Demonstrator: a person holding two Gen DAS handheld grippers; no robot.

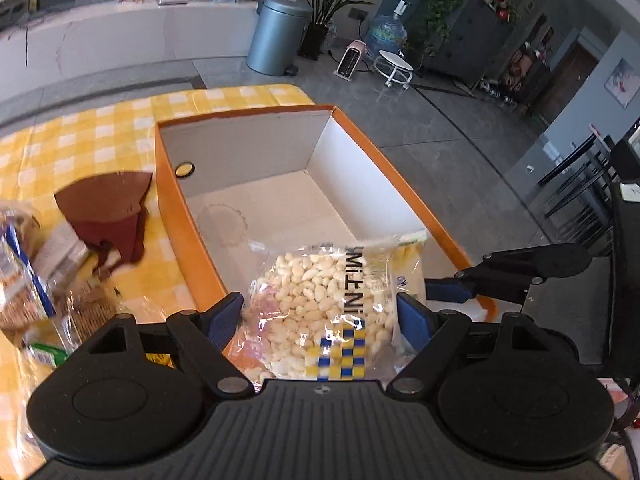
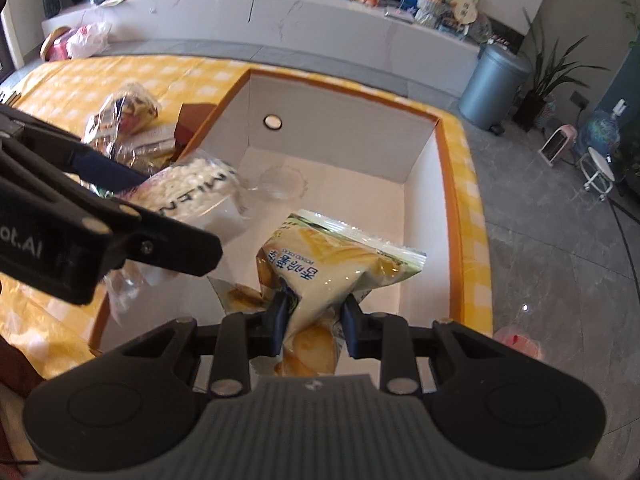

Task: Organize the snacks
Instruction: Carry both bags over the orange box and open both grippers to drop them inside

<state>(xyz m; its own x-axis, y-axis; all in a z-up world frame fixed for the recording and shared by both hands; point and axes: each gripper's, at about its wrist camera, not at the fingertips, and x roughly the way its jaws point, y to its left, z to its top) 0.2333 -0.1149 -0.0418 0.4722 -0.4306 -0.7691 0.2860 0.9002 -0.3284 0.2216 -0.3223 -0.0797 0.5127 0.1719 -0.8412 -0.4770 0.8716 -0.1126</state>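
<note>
An open orange box with a white inside [image 1: 360, 152] [image 2: 424, 184] stands on the yellow checked table. My left gripper [image 1: 320, 316] is shut on a clear bag of white puffed snacks [image 1: 320, 292] and holds it over the box's near left wall; the bag also shows in the right wrist view [image 2: 192, 188]. My right gripper [image 2: 314, 320] is shut on a yellow chip bag [image 2: 328, 264] and holds it inside the box above the floor. The right gripper's fingers [image 1: 448, 290] show at the right in the left wrist view.
More snack packs [image 1: 36, 276] [image 2: 124, 116] and a brown folded piece [image 1: 108, 208] lie on the cloth left of the box. A clear round lid [image 2: 280, 180] lies on the box floor. The table edge runs just right of the box, with grey floor beyond.
</note>
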